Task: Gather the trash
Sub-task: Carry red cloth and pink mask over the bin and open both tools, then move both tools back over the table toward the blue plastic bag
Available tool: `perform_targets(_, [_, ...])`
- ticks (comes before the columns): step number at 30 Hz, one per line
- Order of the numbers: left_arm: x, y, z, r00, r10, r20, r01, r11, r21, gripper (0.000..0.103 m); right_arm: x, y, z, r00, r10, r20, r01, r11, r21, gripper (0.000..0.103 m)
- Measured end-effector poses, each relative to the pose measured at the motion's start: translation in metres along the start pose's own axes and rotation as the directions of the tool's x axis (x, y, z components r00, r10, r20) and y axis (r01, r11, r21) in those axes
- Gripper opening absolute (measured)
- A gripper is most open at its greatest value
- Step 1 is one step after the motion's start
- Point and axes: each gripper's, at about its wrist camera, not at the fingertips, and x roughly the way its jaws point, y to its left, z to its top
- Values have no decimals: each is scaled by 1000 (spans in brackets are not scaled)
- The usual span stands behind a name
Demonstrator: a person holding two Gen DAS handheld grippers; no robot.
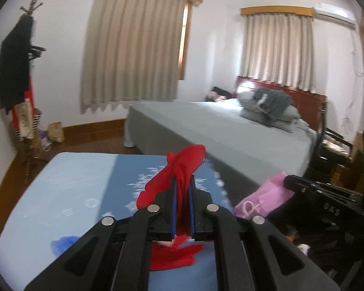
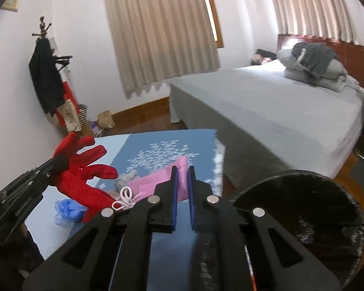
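Note:
My left gripper (image 1: 182, 181) is shut on a red glove (image 1: 182, 167) and holds it up above the blue table (image 1: 68, 184). The glove (image 2: 82, 172) and the left gripper (image 2: 58, 163) also show at the left of the right wrist view. My right gripper (image 2: 182, 169) is shut on the edge of a pink mesh bag (image 2: 157, 181), which lies on the blue table (image 2: 157, 145). The bag (image 1: 267, 196) shows at the right of the left wrist view with the right gripper's body beside it. A black-lined trash bin (image 2: 303, 218) stands open just right of my right gripper.
A crumpled blue plastic glove (image 2: 66, 211) and a small grey item (image 2: 127, 178) lie on the table. A grey bed (image 2: 279, 111) stands behind the table. A coat stand (image 1: 19, 72) with clothes is at the left wall. Bags (image 1: 55, 132) sit on the floor.

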Motion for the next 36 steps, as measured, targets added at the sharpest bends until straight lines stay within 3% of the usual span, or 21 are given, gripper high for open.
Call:
perform_targets(8, [11,-71,3,984,-177,-6,177,983,48,8,-41,-62,-13,988,-152,18,151,986,65,7])
perform_targets(16, [33,-139,-6,953,-299,-52,303,948,98,8,-78,-132,-40,948,-317,3,313,939,141,7])
perform_targets(21, [48,-171,-23,921,-372,-115,385,916,111,11,-88,-161,-56,928,-371,-17,369,915,164,8])
perform_targets(23, [56,-182,-29,904,-401,-149,418,901,111,21,-88,-166,-58,923,-385,-23,383,908,167,12])
perform_targets(24, [57,-184,-31,901,-404,-158,423,899,113,26,-88,-169,-61,917,-397,-28,396,902,171,14])
perform_targets(25, [58,-185,-31,900,-405,-162,425,898,114,39,-90,-173,-63,916,-401,-31,400,900,174,22])
perform_targets(29, [54,-178,-32,912,-383,-145,400,909,114,62,-91,-179,-66,911,-412,-28,410,892,190,41])
perform_targets(31, [53,-172,-30,921,-366,-136,382,917,116,67,-90,-177,-65,910,-413,-20,409,892,192,65])
perform_targets(32, [50,-165,-30,930,-344,-127,359,926,117,72,-89,-175,-63,911,-413,-14,408,892,194,73])
perform_targets(33, [50,-159,-29,937,-328,-120,341,933,116,75,-90,-172,-63,910,-413,-4,406,892,197,88])
perform_targets(34, [49,-155,-28,943,-314,-113,326,939,114,80,-90,-168,-62,910,-414,3,405,892,203,93])
perform_targets(36, [45,-139,-27,958,-271,-97,280,954,106,84,-87,-162,-59,920,-393,5,383,899,210,93])
